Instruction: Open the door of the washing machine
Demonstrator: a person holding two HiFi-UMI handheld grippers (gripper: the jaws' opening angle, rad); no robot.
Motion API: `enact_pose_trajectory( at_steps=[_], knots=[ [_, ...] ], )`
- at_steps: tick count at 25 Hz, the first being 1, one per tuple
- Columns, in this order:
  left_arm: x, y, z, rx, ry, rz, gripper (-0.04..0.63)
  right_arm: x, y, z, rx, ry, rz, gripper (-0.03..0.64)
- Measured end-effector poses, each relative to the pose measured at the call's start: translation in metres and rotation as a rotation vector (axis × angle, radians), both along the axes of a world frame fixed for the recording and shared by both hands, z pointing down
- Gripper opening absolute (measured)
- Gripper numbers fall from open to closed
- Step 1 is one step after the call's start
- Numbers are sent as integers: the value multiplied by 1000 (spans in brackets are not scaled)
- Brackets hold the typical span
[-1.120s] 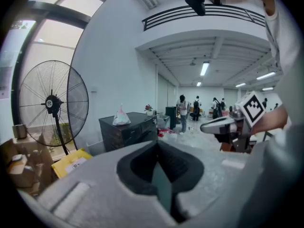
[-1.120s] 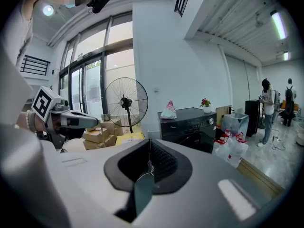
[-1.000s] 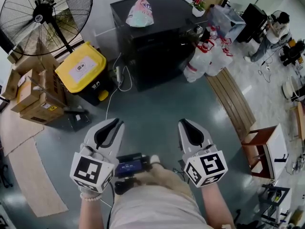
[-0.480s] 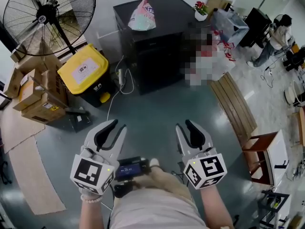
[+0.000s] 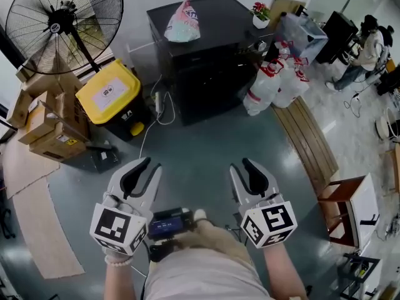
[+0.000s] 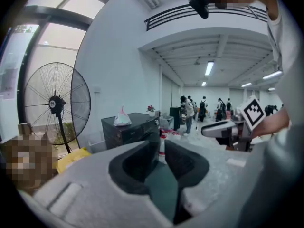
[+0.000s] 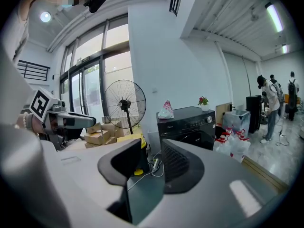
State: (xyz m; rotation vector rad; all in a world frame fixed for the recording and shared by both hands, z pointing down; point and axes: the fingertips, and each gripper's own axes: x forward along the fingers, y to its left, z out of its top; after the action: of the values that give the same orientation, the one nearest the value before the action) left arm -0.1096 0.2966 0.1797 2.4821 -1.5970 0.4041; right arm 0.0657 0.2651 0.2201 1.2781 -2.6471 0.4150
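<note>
Head view: the black washing machine (image 5: 206, 74) stands at upper centre, well apart from the 2 grippers low in the frame. The left gripper (image 5: 152, 163) and right gripper (image 5: 239, 163) have just been opening, with only floor between their jaws.

Left gripper view: jaws apart, the machine (image 6: 128, 127) beyond, left of centre.

Right gripper view: jaws parted, the machine (image 7: 190, 125) just right of centre.

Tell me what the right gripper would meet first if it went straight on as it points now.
Nothing close: the right gripper, its jaws just opened and empty, has free floor ahead. Further on, likely the cable low beside the washing machine; depth unclear.
</note>
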Motion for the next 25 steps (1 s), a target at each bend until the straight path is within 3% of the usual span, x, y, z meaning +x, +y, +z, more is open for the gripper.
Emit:
enact_pose_trajectory(
  at_steps=[15,25],
  knots=[
    [16,16,-4,32,-24,-76,92,23,4,-4,37,-10,-39,120],
    [16,3,-6,68,-29,-64,92,24,-5,-3,55,-1,-30,120]
  ],
)
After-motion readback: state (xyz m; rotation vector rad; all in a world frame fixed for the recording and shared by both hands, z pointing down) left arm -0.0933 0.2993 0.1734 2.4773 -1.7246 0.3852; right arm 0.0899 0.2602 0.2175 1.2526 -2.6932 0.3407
